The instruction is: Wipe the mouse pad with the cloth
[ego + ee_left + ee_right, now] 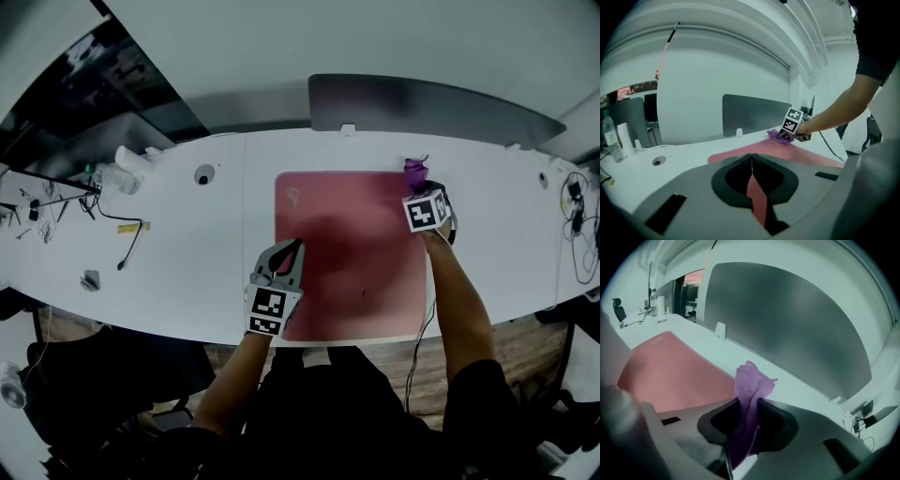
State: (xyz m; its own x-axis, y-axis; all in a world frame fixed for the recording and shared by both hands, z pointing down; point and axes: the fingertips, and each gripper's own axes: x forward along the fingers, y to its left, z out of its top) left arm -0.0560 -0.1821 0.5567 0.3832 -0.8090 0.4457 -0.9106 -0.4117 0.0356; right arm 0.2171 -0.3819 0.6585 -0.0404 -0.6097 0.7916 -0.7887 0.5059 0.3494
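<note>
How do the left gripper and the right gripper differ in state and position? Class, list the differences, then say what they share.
The left gripper has its jaws together on nothing; the right gripper pinches the purple cloth. The left gripper sits at the near left edge of the pink mouse pad; the right gripper sits at its far right corner. Both carry a marker cube and have closed jaws.

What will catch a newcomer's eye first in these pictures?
The pink mouse pad in the middle of the white desk stands out first. Next comes the purple cloth, pinched in the right gripper at the pad's far right corner; the left gripper is shut and empty near the pad's left edge.
</note>
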